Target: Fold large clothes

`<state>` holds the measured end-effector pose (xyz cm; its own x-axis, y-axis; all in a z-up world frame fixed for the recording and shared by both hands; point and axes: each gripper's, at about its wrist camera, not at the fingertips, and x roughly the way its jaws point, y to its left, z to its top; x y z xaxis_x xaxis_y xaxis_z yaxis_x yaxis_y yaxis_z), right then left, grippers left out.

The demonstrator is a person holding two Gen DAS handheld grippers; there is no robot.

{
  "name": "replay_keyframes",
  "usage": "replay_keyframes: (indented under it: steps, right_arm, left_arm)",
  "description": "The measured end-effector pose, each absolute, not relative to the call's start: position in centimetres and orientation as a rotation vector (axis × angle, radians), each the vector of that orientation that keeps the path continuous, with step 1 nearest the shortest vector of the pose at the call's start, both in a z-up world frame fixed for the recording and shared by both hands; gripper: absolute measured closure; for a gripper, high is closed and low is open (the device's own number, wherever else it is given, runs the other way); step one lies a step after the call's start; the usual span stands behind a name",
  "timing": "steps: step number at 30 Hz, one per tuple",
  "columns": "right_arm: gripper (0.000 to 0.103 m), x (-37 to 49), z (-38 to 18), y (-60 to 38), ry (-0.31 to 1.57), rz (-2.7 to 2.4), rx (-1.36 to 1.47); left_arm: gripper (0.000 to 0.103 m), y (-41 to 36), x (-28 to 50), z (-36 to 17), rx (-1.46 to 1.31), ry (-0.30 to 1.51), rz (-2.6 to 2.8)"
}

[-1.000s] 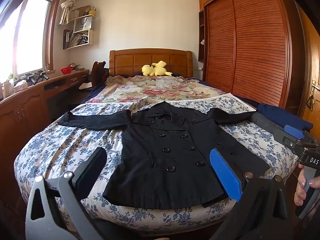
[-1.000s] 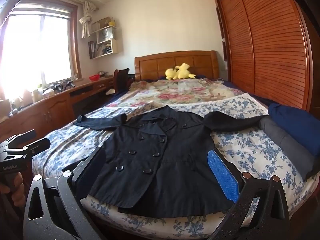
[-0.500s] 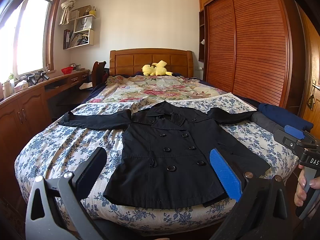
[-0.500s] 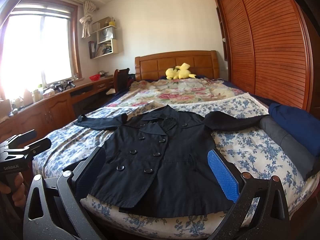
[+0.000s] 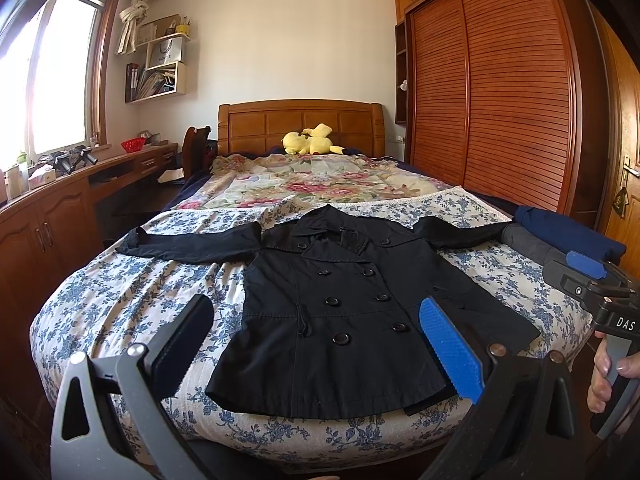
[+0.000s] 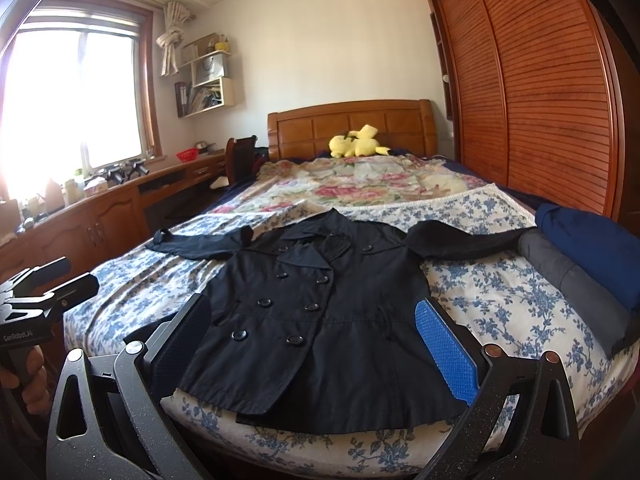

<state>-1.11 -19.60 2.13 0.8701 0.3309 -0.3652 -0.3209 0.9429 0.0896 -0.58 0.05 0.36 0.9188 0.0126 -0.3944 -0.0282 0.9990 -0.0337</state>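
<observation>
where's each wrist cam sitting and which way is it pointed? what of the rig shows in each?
Left wrist: at the foot of the bed, facing the headboard over the black coat; own left gripper open, right gripper at right edge.
Right wrist: same end, further right, same heading; own right gripper open, left gripper at left edge.
Shared: coat, yellow plush, wardrobe.

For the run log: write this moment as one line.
stage: pre-grasp | black coat: flat, sleeves spread, unfolded, on bed | left gripper: open, empty | right gripper: open, empty
</observation>
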Motion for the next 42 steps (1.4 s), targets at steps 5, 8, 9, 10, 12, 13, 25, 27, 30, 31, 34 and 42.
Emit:
replay_keyframes:
  steps: [5,8,9,10,12,13,25,27,30,31,34,42]
  right_arm:
    - [0.0,-1.2,2.2,-19.6,0.387,0.34,0.028]
    - [0.0,-1.2,2.0,-19.6,0.385,0.341,0.027]
    - [0.0,-1.2,2.0,-19.6,0.386,0.341,0.027]
    - [0.0,-1.2,2.0,-19.6,0.386,0.341,0.027]
    - [0.0,-1.2,2.0,-19.7,0.385,0.34,0.027]
    - [0.0,-1.2,2.0,-19.6,0.386,0.341,0.028]
    - [0.0,-1.3,2.2,-19.5,0.385,0.343,0.029]
    - [0.0,-1.3,2.2,-19.5,0.384,0.343,0.029]
    - [0.0,-1.3,2.2,-19.5,0.384,0.344,0.03]
    - [0.0,-1.3,2.2,-19.5,0.384,0.344,0.029]
    - [0.0,-1.3,2.2,-19.4,0.383,0.345,0.031]
    - [0.0,-1.4,2.3,-19.4,0.382,0.345,0.03]
  left_arm:
    - [0.0,-0.1,-0.7,0.4,-0.038,0.407,0.023]
    - [0.0,-0.2,-0.6,0.4,-0.036,0.407,0.024]
    - [0.0,-0.2,-0.6,0.4,-0.037,0.407,0.024]
    - [0.0,-0.4,-0.6,0.5,-0.036,0.407,0.025]
    - [0.0,-0.4,-0.6,0.6,-0.034,0.405,0.024]
    - [0.0,-0.5,-0.6,0.6,-0.033,0.404,0.025]
    - [0.0,-0.7,-0.8,1.0,-0.028,0.4,0.024]
    - [0.0,-0.7,-0.8,1.0,-0.028,0.4,0.024]
    - [0.0,-0.7,-0.9,1.2,-0.027,0.398,0.025]
    - [0.0,-0.7,-0.9,1.2,-0.027,0.398,0.025]
    - [0.0,-0.7,-0.9,1.1,-0.027,0.397,0.024]
    - [0.0,-0.8,-0.9,1.3,-0.027,0.4,0.029]
